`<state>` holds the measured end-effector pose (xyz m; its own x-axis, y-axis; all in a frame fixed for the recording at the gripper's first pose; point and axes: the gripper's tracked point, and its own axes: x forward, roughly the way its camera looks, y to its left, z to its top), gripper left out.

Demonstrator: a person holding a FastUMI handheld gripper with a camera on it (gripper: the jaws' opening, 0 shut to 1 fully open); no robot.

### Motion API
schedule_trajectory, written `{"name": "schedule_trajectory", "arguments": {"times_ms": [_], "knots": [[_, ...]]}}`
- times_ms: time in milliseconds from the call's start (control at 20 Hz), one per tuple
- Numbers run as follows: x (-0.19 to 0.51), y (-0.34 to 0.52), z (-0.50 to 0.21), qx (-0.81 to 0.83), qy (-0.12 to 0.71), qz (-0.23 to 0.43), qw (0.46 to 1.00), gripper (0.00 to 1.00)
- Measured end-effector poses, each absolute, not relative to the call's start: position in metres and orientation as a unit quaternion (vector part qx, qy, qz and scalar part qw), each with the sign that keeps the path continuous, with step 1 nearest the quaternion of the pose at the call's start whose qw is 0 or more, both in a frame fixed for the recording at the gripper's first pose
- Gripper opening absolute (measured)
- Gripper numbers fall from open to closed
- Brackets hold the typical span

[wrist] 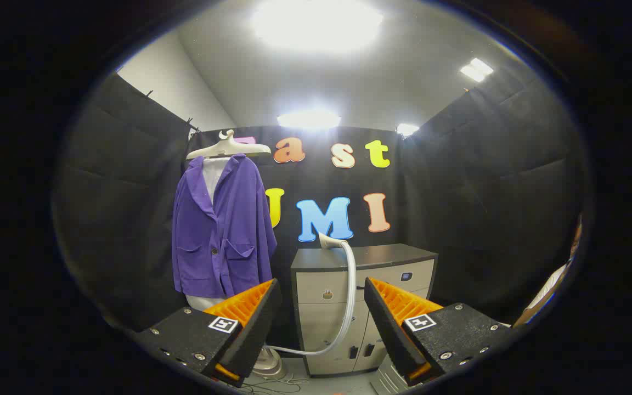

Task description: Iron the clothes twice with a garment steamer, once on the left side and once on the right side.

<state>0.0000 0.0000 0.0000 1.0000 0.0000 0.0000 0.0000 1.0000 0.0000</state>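
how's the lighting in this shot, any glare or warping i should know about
Gripper view: ceiling lights blow out to white glare; fisheye bends the cabinet and booth walls; the purple jacket and steamer hose stay sharp and evenly lit; the open gripper sits shadowed, holding nothing.

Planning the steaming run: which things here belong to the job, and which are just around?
For the job:
purple jacket on a white hanger
white steamer head and hose resting on the cabinet
open gripper, holding nothing

Just around:
grey two-tone cabinet
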Motion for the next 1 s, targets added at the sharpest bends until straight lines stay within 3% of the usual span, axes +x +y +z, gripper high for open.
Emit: {"name": "schedule_trajectory", "arguments": {"times_ms": [1000], "knots": [[0.0076,-0.0046,0.0068,0.007,0.006,0.006,1.0,0.94]]}}
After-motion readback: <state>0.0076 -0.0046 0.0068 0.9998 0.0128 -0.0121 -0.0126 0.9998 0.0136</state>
